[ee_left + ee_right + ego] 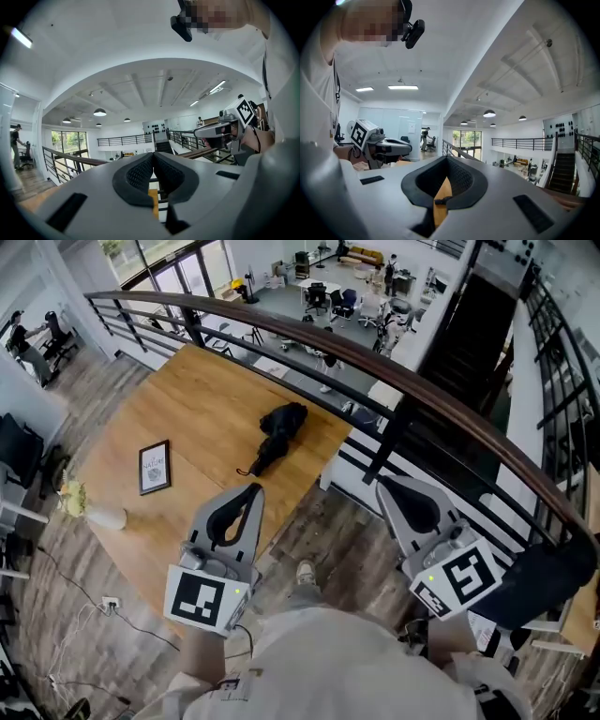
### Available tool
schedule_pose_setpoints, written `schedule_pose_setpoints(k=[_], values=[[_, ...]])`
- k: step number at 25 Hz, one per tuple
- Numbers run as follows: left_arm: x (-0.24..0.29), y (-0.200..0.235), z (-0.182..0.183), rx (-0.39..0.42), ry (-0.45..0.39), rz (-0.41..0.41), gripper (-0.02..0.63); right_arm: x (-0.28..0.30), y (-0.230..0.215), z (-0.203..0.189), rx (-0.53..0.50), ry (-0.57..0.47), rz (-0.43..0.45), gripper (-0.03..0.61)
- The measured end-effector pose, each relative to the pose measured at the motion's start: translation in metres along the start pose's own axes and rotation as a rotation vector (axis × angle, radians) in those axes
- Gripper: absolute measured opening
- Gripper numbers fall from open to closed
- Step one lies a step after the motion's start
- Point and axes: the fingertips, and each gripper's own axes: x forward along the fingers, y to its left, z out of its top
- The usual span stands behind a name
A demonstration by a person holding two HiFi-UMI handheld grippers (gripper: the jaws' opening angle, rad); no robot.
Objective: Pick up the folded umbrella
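Progress: pickup not begun. Folded umbrella [277, 435] lies untouched on the wooden counter [202, 395], near the edge that faces the railing [375, 362]. In the head view its long axis runs roughly 1 to 7 o'clock, thin strap end at 7.

Left gripper [255, 489]: fingers [138, 176] pressed together, nothing between them. Right gripper [382, 482]: fingers [461, 178] meet at the tips and hold nothing (only counter wood shows through the gap behind the tips).

Umbrella sits at about 1 o'clock from the left gripper's tips and 10 o'clock from the right's, apart from both, no contact.

Remaining, by my reading: approach, part one pair of fingers, close on the umbrella, lift. Framed picture [155, 467] lies at 8 o'clock of the umbrella, well apart.
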Motion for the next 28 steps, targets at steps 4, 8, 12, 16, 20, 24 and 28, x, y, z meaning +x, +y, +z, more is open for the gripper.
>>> schedule_pose_setpoints(k=[4,8,12,16,20,24,28], values=[[0.016,0.038,-0.015,-0.004,0.033,0.020,0.017,0.044,-0.003,-0.003,-0.015,0.025,0.015,0.028],[0.029,0.068,-0.028,0.001,0.049,0.042,0.017,0.075,-0.011,-0.006,-0.014,0.039,0.018,0.028],[0.036,0.077,-0.028,-0.004,0.054,0.048,0.017,0.087,-0.019,-0.006,-0.010,0.049,0.026,0.028],[0.051,0.074,-0.028,-0.011,0.066,0.085,0.017,0.089,-0.041,-0.013,0.009,0.046,0.038,0.028],[0.073,0.084,-0.022,-0.049,0.055,0.206,0.017,0.098,-0.078,-0.026,0.043,0.040,0.063,0.028],[0.092,0.084,-0.026,-0.073,0.093,0.275,0.017,0.112,-0.098,-0.030,0.037,0.040,0.151,0.028],[0.124,0.072,-0.042,-0.109,0.134,0.280,0.017,0.117,-0.126,-0.038,0.040,0.041,0.196,0.028]])
